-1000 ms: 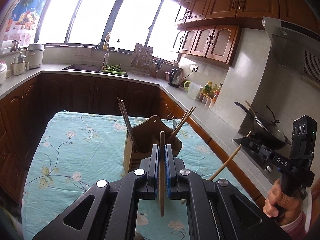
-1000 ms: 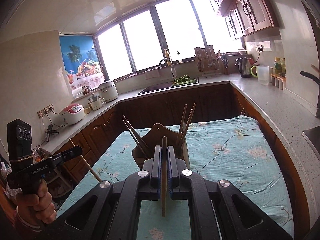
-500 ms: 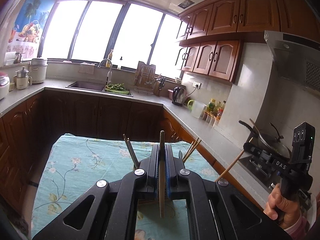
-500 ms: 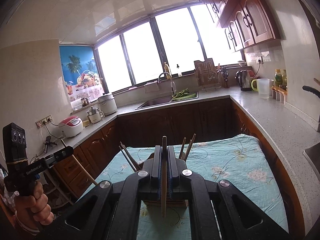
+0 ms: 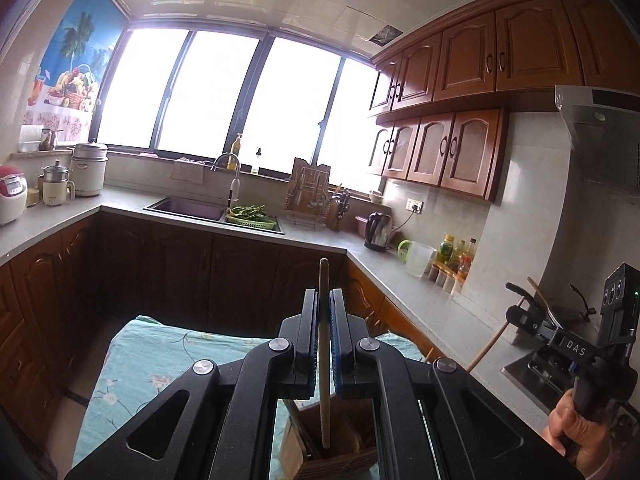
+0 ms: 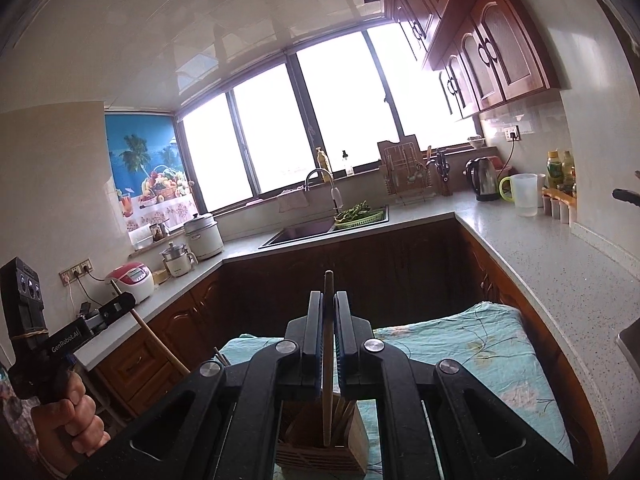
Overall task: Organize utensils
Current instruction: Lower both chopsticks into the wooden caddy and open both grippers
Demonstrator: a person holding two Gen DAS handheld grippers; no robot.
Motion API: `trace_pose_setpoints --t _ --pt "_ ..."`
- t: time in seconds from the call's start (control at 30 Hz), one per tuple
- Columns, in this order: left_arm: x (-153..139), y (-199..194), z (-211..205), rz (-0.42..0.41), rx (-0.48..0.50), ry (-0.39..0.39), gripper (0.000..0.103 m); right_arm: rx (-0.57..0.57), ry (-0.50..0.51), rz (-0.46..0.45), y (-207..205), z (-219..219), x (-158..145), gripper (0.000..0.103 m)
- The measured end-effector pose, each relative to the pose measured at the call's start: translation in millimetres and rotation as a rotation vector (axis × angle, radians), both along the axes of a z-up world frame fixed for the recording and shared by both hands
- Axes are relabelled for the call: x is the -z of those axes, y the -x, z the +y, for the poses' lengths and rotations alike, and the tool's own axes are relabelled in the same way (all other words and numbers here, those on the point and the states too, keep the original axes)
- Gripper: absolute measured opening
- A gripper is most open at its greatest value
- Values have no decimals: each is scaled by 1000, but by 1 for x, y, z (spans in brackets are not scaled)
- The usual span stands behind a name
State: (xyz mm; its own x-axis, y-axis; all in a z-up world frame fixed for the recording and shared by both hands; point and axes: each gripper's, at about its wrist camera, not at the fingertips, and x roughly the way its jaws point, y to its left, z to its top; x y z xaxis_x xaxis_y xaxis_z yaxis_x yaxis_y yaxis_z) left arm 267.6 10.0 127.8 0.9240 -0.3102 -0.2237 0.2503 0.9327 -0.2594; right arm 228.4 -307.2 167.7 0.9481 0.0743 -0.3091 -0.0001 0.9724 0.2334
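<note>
Raised since earlier: both grippers, now above wooden holder (image 5: 328, 452). Left gripper (image 5: 325, 300) clamps one chopstick (image 5: 323, 360) upright between its jaws, tip inside holder; right gripper (image 6: 329, 304) likewise clamps another chopstick (image 6: 328, 360).

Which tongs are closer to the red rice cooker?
Left. The left tongs hang in front of the red rice cooker; the right tongs sit farther right, over the utensil holder.

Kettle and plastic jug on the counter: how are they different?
The kettle is shiny metal with a black handle; the jug is cloudy white with a green handle. The kettle has a cord running to the wall socket; the jug has none. Both stand upright on the counter.
</note>
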Motion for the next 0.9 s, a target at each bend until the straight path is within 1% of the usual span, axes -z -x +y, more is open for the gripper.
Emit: trace_pose_setpoints --t 0.07,0.17,0.37,0.53,0.6,0.7,0.8,0.9 --pt "13 -8 -2 6 -23 12 3 8 -16 5 -5 -3 8 5" --pt "32 -19 -7 34 -29 44 3 19 -35 21 -12 -8 24 5" --pt "68 -36 -21 102 -36 46 3 22 -54 70 -22 -10 54 5" --pt "88 -53 -29 167 -23 54 3 13 -62 115 -29 -9 73 5" --pt "87 -58 -27 179 -15 44 4 11 -61 130 -32 -8 77 5" --pt "83 -59 -29 165 -20 21 4 7 -59 152 -35 -7 83 5" --pt "78 -61 -27 172 -16 22 4 0 -56 180 -40 -5 90 5" --pt "79 -60 -23 172 -6 20 4 2 -49 177 -39 -5 90 5"
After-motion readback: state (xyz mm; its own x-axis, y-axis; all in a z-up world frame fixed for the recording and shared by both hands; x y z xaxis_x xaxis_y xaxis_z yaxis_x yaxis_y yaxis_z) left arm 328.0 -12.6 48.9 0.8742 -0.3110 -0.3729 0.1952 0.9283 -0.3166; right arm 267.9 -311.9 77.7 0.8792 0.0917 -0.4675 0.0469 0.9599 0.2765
